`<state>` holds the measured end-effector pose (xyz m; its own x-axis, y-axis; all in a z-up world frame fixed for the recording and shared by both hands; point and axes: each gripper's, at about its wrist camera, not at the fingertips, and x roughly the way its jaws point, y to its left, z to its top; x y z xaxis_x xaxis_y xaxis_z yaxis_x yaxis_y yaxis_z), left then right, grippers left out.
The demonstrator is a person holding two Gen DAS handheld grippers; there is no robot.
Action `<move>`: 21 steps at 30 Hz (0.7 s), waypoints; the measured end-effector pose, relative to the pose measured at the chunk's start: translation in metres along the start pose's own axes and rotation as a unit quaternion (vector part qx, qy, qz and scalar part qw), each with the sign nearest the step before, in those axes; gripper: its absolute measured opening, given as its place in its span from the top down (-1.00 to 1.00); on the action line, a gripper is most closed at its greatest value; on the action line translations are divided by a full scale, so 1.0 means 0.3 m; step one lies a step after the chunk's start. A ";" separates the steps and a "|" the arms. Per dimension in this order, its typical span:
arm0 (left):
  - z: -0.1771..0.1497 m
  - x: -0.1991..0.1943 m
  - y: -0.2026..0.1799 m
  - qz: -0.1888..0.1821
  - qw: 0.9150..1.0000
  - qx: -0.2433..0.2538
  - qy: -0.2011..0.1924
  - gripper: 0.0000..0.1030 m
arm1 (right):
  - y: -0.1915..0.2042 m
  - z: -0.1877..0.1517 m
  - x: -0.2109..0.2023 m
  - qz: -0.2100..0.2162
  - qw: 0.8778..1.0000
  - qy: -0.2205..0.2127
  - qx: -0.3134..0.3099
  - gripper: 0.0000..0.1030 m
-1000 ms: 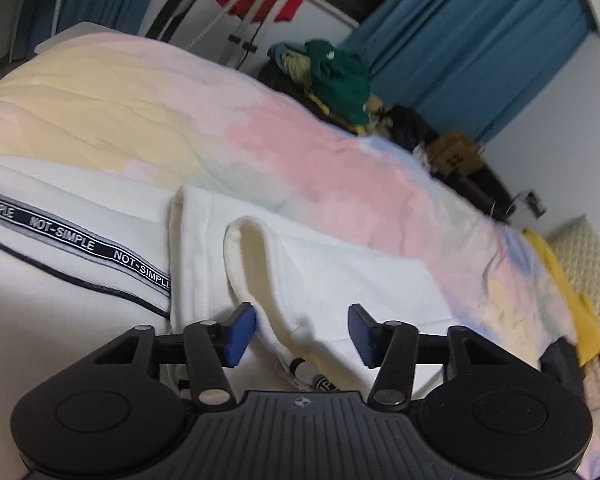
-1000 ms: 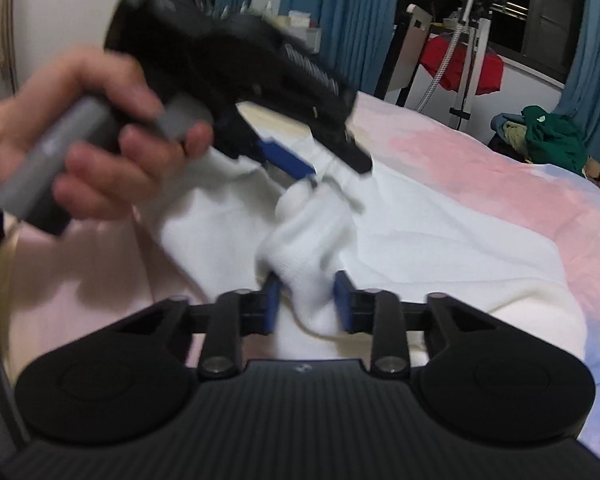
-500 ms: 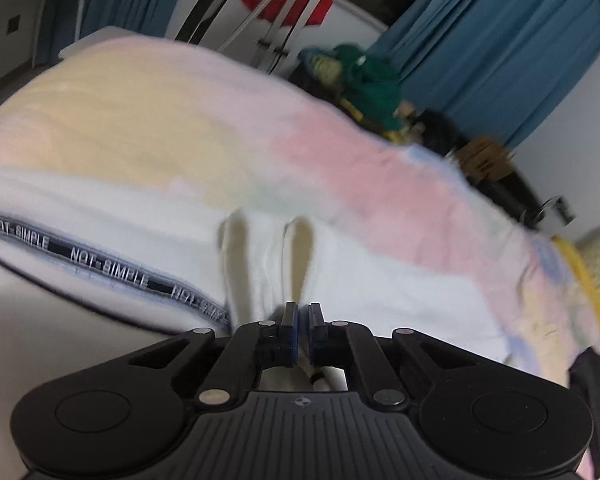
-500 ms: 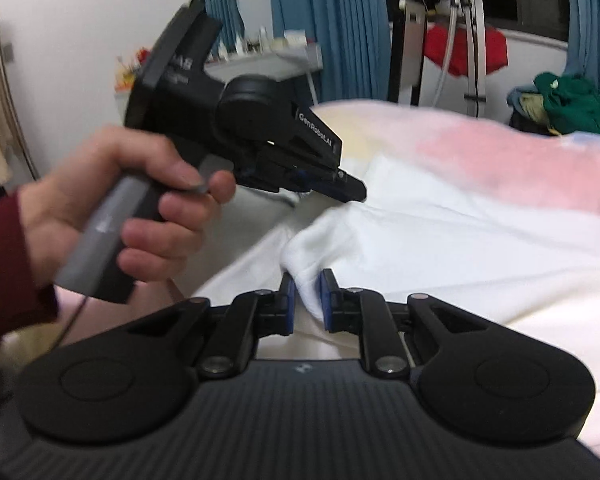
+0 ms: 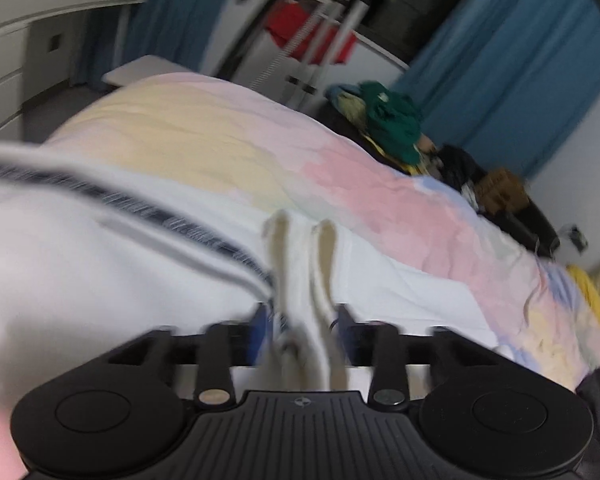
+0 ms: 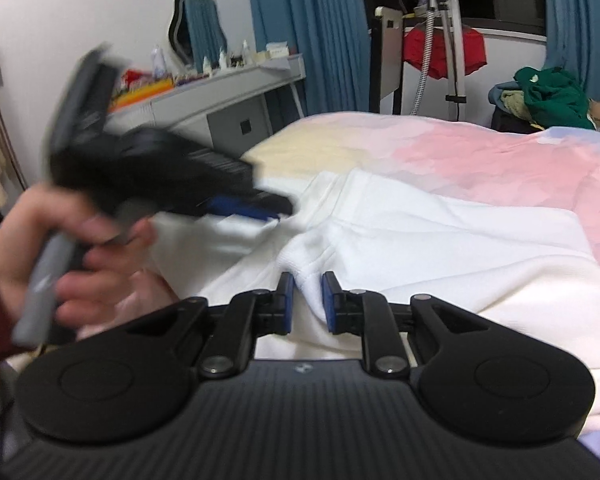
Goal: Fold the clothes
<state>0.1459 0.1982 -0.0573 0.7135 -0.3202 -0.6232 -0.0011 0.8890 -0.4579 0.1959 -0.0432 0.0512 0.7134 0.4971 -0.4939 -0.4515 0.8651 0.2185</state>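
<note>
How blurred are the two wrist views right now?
Left wrist view: motion blur all over, the lettered stripe unreadable. Right wrist view: white garment and right tool sharp; only the left tool and hand are smeared.

Left gripper (image 5: 300, 326): jaws opening, white garment (image 6: 440, 248) fold between them, gripped by hand (image 6: 64, 256). Right gripper (image 6: 306, 300): jaws opening, pinching garment edge, right of it.
</note>
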 end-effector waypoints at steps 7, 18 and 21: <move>-0.086 -0.271 0.180 0.030 0.990 -0.133 -0.031 -0.68 | -0.095 0.014 -0.064 -0.043 0.997 -0.023 0.063 0.62; -0.122 -0.230 0.506 0.050 0.923 -0.378 -0.047 -0.62 | -0.274 0.004 -0.100 -0.101 0.981 -0.027 0.163 0.05; -0.095 -0.235 0.557 0.061 0.908 -0.402 -0.104 -0.52 | -0.274 0.002 -0.084 -0.104 0.982 -0.021 0.155 -0.08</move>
<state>0.0754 0.3600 -0.1079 0.7903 -0.0923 -0.6058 -0.5405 0.3608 -0.7601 0.2154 -0.1269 0.0463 0.7975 0.3042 -0.5211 -0.1134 0.9238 0.3658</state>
